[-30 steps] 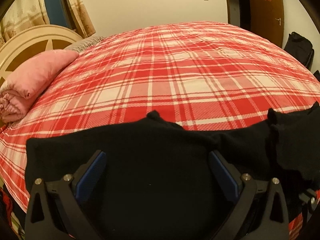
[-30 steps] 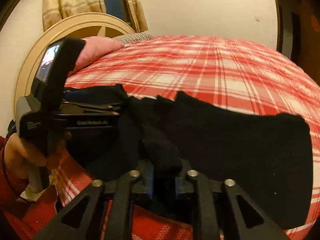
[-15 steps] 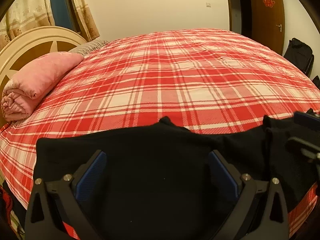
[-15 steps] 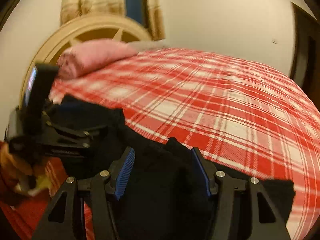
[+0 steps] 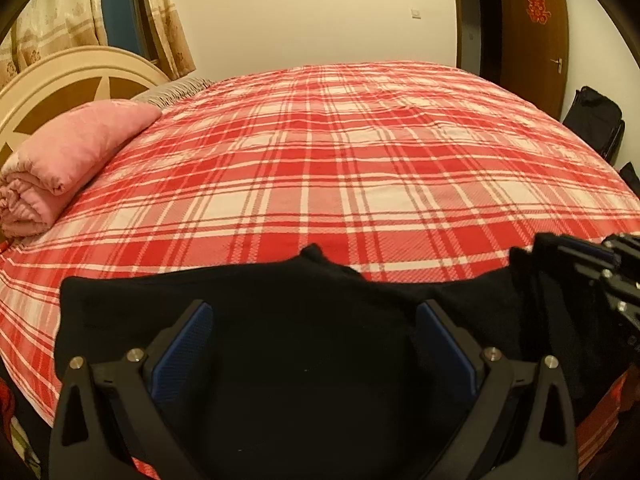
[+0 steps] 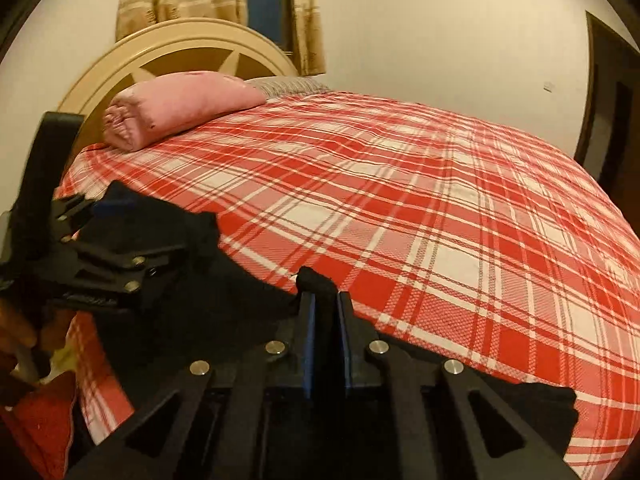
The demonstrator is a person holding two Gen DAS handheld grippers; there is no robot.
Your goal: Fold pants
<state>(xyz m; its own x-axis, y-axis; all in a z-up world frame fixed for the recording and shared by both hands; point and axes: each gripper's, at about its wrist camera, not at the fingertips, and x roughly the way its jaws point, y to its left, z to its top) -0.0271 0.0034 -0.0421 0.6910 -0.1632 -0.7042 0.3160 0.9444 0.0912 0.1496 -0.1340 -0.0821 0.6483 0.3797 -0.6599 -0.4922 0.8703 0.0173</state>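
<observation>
Black pants lie flat along near edge of plaid bed, prob. so a fold can go over a firm surface. Right gripper has just closed; jaws pinch a raised tuft of pants, apparently to lift it. Left gripper spread wide over cloth, gripping nothing – likely waiting. Pink blanket well apart, near headboard.

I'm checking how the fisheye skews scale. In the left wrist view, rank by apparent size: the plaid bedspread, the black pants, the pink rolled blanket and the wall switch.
1. Plaid bedspread, which fills most of the frame.
2. Black pants, though they are nearest the lens and so enlarged.
3. Pink rolled blanket.
4. Wall switch, a tiny distant speck.
</observation>
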